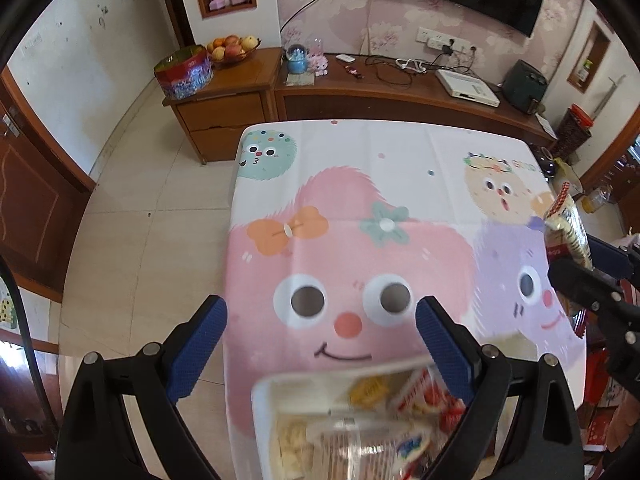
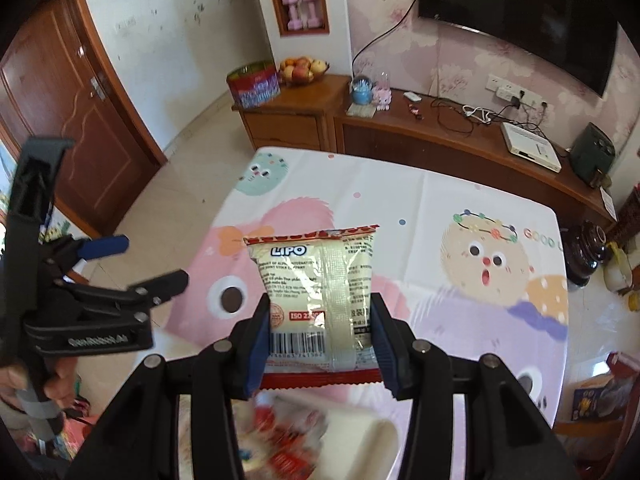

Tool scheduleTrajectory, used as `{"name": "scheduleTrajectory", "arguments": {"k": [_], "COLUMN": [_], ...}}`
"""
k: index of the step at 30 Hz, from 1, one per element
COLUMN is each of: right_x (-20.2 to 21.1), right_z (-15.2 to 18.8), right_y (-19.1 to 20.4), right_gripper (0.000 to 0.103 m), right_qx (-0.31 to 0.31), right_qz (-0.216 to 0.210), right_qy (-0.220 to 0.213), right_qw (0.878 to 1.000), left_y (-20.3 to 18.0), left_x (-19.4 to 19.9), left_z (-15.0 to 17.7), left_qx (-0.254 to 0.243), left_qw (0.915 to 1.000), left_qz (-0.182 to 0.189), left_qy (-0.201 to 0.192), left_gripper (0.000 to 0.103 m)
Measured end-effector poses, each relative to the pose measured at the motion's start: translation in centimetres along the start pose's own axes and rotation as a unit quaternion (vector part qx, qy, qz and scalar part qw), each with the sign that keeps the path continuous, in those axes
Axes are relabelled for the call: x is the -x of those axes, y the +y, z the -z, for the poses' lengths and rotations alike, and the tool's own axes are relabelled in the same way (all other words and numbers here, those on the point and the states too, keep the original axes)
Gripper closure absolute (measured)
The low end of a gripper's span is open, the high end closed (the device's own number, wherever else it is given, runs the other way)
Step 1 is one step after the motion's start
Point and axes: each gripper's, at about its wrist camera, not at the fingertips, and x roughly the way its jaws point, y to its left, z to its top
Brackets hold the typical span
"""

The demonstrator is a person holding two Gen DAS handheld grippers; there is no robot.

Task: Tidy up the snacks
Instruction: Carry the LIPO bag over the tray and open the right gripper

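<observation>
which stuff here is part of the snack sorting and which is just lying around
Part of the job:
- LIPO snack packet, clamped in the right gripper
- white tray of snacks at the table's near edge
- left gripper, open above the tray

Just lying about:
- fruit bowl
- red tin
- snow globe
- white box

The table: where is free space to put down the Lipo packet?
The tablecloth is bare from the far edge to the white snack tray. Only the near edge is crowded. The right gripper holds the Lipo packet.

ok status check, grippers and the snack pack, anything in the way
Left gripper open, empty. Right gripper shut on LIPO pack, above snack bin. Nothing blocking.
</observation>
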Motion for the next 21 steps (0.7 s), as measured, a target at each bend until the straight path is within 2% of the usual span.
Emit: {"name": "scheduleTrajectory", "arguments": {"k": [10,14,21], "right_x": [7.5,9.2,10.6], "right_z": [5.4,7.5,11.5], "right_y": [2.3,2.9,3.9], "right_gripper": [0.057,0.057,0.057], "right_qx": [-0.046,-0.061,-0.072], "right_qz": [-0.006,-0.012,0.002], "right_qy": [-0.038,-0.046,-0.046], "right_qw": [0.998,0.997,0.996], "left_y": [-0.9,-1.2,-1.5], "left_x": [7.2,9.1,10.5], "left_z": [6.5,8.4,11.7], "left_qx": [-0.011,-0.01,-0.007], "left_qw": [0.9992,0.9986,0.9983], "left_qz": [0.03,0.034,0.031], "left_qy": [-0.026,-0.039,-0.048], "left_gripper": [0.004,0.002,0.001]}}
